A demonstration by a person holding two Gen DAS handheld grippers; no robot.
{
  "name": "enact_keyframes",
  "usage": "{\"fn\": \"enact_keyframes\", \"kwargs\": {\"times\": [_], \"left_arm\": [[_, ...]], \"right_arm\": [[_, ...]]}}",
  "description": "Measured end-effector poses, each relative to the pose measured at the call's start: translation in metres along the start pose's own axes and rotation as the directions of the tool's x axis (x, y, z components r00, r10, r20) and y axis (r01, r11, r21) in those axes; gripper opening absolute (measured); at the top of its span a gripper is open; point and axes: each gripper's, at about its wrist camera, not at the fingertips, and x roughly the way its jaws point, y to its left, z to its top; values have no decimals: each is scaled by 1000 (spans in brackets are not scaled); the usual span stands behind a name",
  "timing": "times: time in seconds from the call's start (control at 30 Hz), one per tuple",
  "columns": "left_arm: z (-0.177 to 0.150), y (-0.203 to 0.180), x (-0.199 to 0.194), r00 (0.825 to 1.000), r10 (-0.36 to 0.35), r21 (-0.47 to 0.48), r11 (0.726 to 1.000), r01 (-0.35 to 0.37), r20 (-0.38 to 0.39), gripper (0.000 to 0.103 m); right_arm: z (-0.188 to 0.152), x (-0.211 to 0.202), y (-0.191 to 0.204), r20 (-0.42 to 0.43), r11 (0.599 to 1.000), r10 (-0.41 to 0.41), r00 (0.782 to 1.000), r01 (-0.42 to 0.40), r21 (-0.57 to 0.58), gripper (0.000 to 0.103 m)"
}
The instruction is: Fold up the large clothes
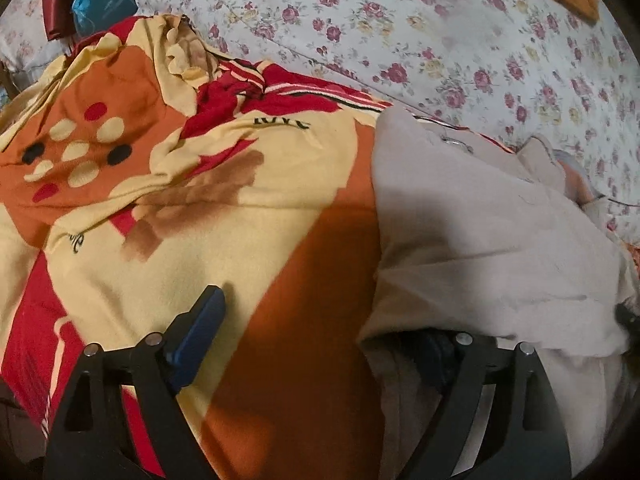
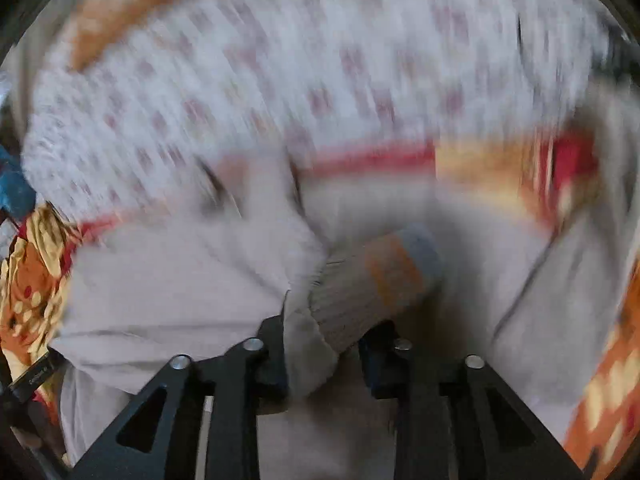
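My right hand-held gripper pinches the soft, light, floppy beige garment by a bunched fold on the bed, while my left hand-held gripper gapes beside its edge.

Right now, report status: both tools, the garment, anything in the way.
Left tool open, one finger under beige garment. Right tool gripping the garment's ribbed cuff. Garment lies on patterned blanket. Right view blurred.

A pale grey garment with a ribbed, orange-banded cuff lies rumpled.
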Motion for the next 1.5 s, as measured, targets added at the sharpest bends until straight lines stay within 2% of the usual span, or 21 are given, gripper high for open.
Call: {"fn": "enact_keyframes", "kwargs": {"times": [0.03, 0.1, 0.17, 0.3, 0.37, 0.43, 0.5, 0.53, 0.7, 0.77, 0.87, 0.97, 1.03, 1.1, 1.2, 1.27, 1.33, 1.47, 1.5], "left_arm": [[-1, 2, -5, 1000, -14, -6, 1000, 14, -7, 87], [-1, 5, -16, 999, -39, -23, 999, 39, -22, 87], [0, 8, -33, 998, -57, -40, 998, 57, 11, 87], [4, 2, -61, 993, -42, -20, 999, 44, 108, 87], [7, -4, -67, 988, -26, -4, 1000, 27, 154, 87], [10, -12, -65, 985, -47, 14, 999, 45, 167, 87], [13, -21, -55, 986, -87, 32, 996, 84, 144, 87], [13, -25, -50, 987, -84, 41, 996, 79, 137, 87], [13, -42, -4, 999, -10, 104, 995, 7, 32, 87], [11, -41, 9, 1000, -16, 90, 996, 16, -7, 87], [9, -39, 8, 1000, -27, 69, 997, 27, -1, 87], [7, -38, 3, 999, -40, 85, 996, 41, -13, 87], [6, -30, -9, 997, -76, 82, 994, 76, -12, 87], [5, -18, -20, 993, -115, 72, 991, 115, -8, 87], [1, -8, -25, 984, -166, 91, 981, 171, -61, 87], [0, -8, -26, 986, -153, 114, 981, 159, -58, 87], [-1, -12, -24, 991, -119, 152, 980, 126, -53, 87], [0, -21, -5, 994, -86, 162, 982, 95, -61, 87], [1, -21, -1, 995, -83, 157, 983, 92, -59, 84]], "right_arm": [[-2, -7, -8, 18, 999, 27, 999, -28, 39, 35], [-5, -30, -17, 62, 998, -15, 998, 11, 66, 52], [-6, -51, -17, 111, 997, -55, 992, 47, 68, 57], [0, -85, -1, 216, 996, -89, 972, 90, 3, 57], [3, -94, 4, 260, 996, -83, 962, 87, -1, 57], [7, -81, 17, 220, 996, -45, 974, 60, -62, 57], [11, -56, 27, 157, 993, -16, 988, 34, -113, 52], [11, -42, 31, 129, 989, -12, 992, 31, -142, 52], [17, 16, 27, 77, 974, -143, 987, 155, -168, 48], [19, 22, 26, 117, 968, -154, 981, 173, -182, 48], [18, 16, 32, 95, 960, -173, 980, 189, -206, 51], [11, -6, 31, 84, 967, -139, 987, 153, -201, 51], [4, -23, 30, 76, 974, -113, 991, 125, -189, 55], [-8, -42, 27, 70, 982, -57, 996, 69, -175, 63], [-31, -64, 33, 24, 982, 58, 998, -53, -183, 65], [-47, -77, 43, -7, 972, 135, 991, -134, -195, 65], [-64, -90, 65, -48, 940, 246, 968, -250, -231, 65], [-90, -101, 114, -108, 872, 340, 934, -356, -336, 65], [-97, -100, 124, -124, 858, 359, 925, -380, -345, 65]]}}
